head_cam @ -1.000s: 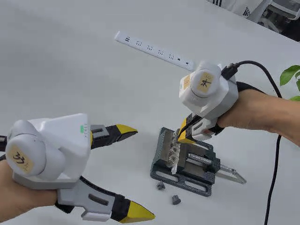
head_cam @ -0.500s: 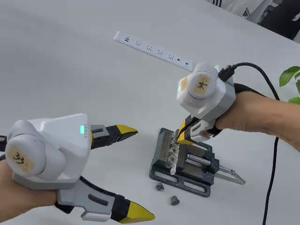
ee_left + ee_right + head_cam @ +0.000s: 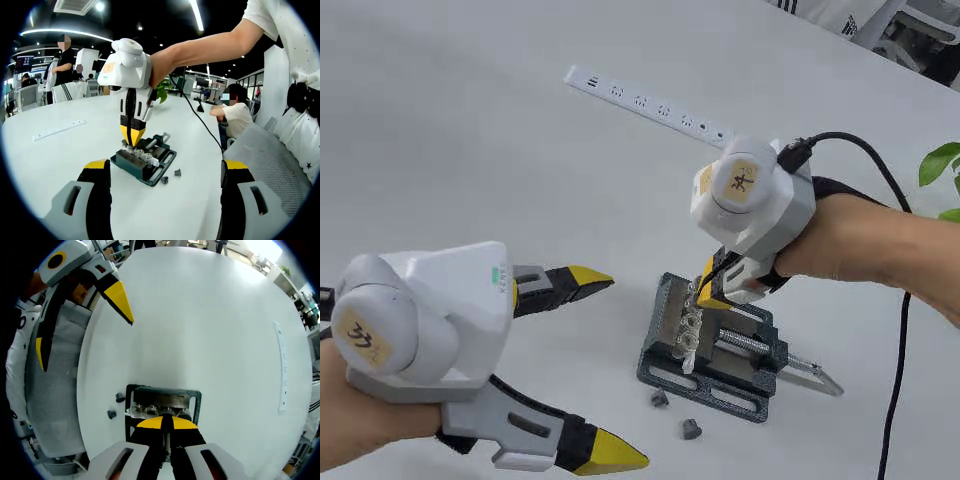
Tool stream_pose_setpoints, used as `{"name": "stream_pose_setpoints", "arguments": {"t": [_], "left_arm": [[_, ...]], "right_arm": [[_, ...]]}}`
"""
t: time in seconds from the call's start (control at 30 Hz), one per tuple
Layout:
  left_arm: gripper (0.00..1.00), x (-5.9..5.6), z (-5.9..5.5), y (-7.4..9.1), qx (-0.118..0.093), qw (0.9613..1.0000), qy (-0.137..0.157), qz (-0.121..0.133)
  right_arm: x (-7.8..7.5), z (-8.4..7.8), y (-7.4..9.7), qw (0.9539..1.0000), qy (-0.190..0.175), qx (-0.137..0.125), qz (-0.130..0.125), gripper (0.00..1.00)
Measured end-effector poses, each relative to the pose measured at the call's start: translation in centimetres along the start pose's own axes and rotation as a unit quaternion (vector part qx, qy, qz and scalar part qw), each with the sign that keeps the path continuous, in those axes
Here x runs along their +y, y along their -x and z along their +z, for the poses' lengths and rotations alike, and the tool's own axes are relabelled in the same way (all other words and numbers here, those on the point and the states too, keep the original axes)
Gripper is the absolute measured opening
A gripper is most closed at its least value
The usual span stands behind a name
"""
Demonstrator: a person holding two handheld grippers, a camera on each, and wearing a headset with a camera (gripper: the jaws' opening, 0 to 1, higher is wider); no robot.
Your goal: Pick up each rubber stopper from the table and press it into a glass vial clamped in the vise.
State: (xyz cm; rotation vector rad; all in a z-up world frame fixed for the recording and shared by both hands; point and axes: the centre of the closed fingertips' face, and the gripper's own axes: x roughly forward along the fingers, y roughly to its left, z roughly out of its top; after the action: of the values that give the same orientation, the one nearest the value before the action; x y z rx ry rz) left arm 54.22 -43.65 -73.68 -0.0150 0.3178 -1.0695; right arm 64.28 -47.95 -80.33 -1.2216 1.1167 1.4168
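- Head view showed the left gripper (image 3: 603,365) low at the left, its two jaws spread wide with nothing between them, placed just as it was a second earlier.
- On the table (image 3: 470,180), the left stopper (image 3: 659,398) and the right stopper (image 3: 690,429) lay loose just beside the near edge of the vise (image 3: 720,392), in the same spots as before.
- A row of glass vials (image 3: 690,330) stood upright, clamped in the vise.
- The right gripper (image 3: 712,295) pointed down at the far end of that row, its jaws closed together and its yellow tips at the mouth of the end vial. Whether a stopper sat between the tips could not be told.
- Since a second earlier its white housing had leaned a little to the left, while the tips stayed over the same vial.
- A black cable (image 3: 898,330) ran from the right gripper down past the right of the vise.
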Motion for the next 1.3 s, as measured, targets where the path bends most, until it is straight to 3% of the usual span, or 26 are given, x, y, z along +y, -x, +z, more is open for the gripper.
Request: {"name": "stream_pose_setpoints", "arguments": {"t": [0.53,0.83,0.9,0.93,1.3], "left_arm": [[0.9,-0.1,0.0,-0.3,0.0,1.0,0.0,-0.002],[0.9,-0.7,0.5,-0.3,0.005,0.9999,-0.011,-0.006],[0.9,-0.8,0.2,-0.1,0.013,0.9998,-0.015,-0.007],[0.89,-0.8,0.0,0.0,0.018,0.9997,-0.017,-0.006],[0.88,-1.2,0.2,0.4,0.017,0.9998,-0.012,0.003]], "right_arm": [[-0.1,-0.1,-0.2,0.9999,-0.005,-0.006,0.007,0.0],[0.2,0.0,0.0,1.0,-0.004,0.007,0.0,0.0],[0.0,-0.1,0.1,1.0,-0.003,0.001,-0.001,0.0],[0.0,0.0,0.1,0.9998,-0.018,-0.006,-0.003,0.0],[0.0,-0.1,0.3,0.9988,-0.027,-0.041,-0.006,0.0]]}}
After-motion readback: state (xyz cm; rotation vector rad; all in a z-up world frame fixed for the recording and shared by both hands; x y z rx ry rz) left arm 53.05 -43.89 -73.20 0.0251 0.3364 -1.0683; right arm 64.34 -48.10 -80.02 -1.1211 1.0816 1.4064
